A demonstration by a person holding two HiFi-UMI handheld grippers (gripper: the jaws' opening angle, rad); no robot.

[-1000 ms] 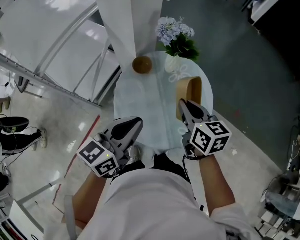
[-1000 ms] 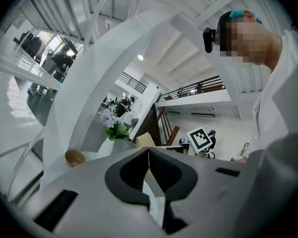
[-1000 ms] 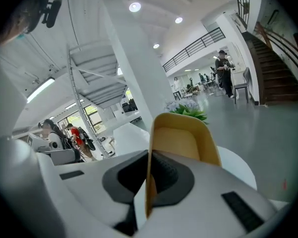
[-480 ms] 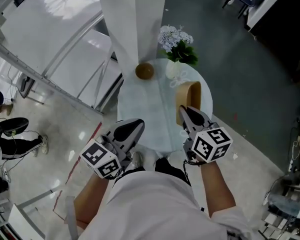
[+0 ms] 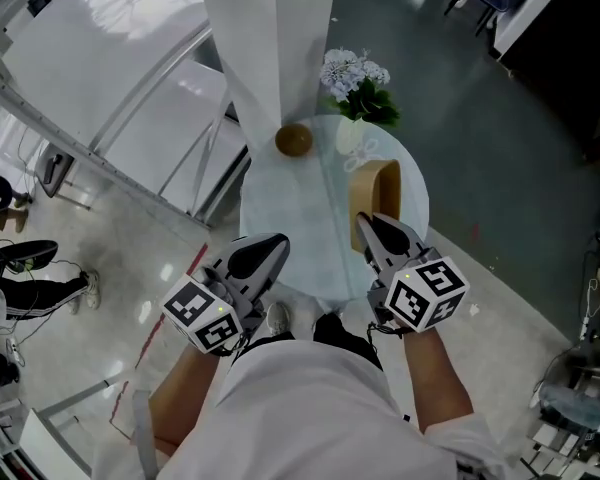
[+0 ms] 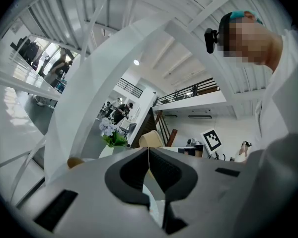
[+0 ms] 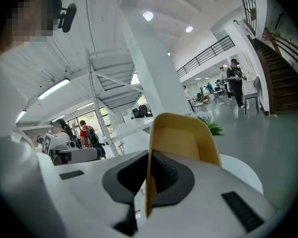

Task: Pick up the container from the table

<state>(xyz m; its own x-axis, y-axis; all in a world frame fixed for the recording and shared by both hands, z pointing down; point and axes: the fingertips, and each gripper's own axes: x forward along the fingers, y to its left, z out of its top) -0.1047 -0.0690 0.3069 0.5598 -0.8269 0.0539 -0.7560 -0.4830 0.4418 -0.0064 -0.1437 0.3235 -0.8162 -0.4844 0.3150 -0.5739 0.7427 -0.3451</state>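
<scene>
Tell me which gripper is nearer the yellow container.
Right. The right gripper is shut on one wall of the container, holding it. The left gripper, jaws together and empty, is off to the container's left by the table's near edge, not touching it.

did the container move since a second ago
Yes, slightly: the container, clamped in the right hand-held gripper, has shifted left, away from the table's right rim.

The right tongs (image 5: pixel 368 224), clamped on one wall of the tan open-topped container (image 5: pixel 378 183), are raising it from the round white counter (image 5: pixel 290 208) and drawing it slightly toward the person. In the head view, the small brown bowl (image 5: pixel 293 139) is drifting lower in the frame.
</scene>
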